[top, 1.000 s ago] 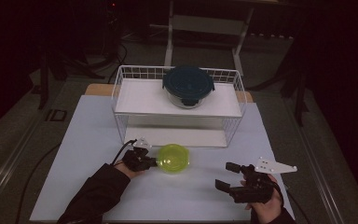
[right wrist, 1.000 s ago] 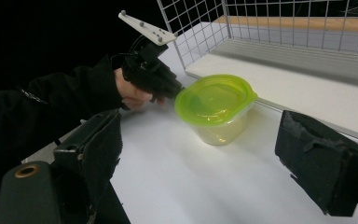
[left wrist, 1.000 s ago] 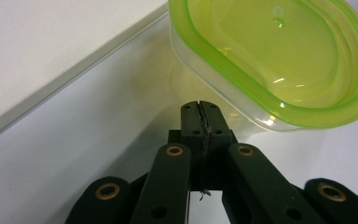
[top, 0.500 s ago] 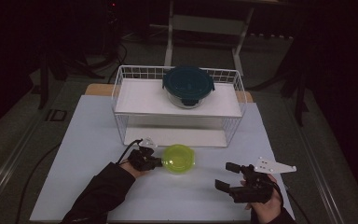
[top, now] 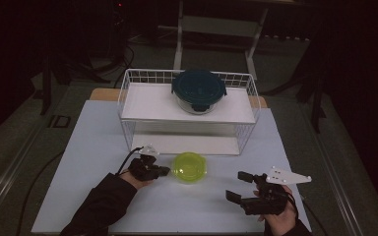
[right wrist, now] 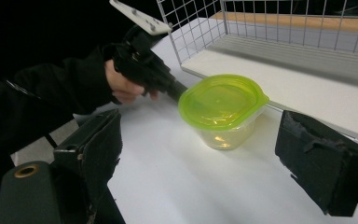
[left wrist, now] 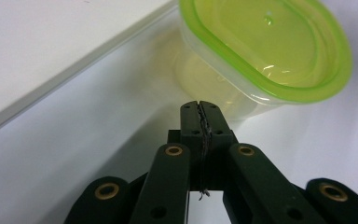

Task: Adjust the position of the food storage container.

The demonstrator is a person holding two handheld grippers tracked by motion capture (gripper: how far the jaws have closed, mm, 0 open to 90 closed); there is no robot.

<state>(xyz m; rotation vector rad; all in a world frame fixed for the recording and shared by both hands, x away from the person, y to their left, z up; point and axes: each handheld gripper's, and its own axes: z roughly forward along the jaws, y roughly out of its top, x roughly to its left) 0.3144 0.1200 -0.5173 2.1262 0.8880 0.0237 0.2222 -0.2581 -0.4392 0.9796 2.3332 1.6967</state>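
A clear tub with a lime-green lid (top: 189, 167) (left wrist: 265, 42) (right wrist: 221, 100) stands on the white table in front of the wire rack. My left gripper (top: 165, 170) (left wrist: 200, 105) (right wrist: 175, 88) is shut with nothing between its jaws. Its tip points at the tub's left side, just under the lid's rim, touching it or nearly so. My right gripper (top: 235, 185) (right wrist: 198, 126) is held open to the right of the tub and nearer to me, aimed at it from a distance, with nothing between its jaws.
A white wire rack (top: 128, 98) (right wrist: 200, 28) with two shelves stands behind the tub. A glass container with a dark teal lid (top: 198, 91) sits on its upper shelf. The lower shelf's front edge (left wrist: 51, 46) runs close behind the left gripper.
The green-lidded tub has slid a little to the right, with the shut left gripper following at its left side. The right gripper has stayed where it was.
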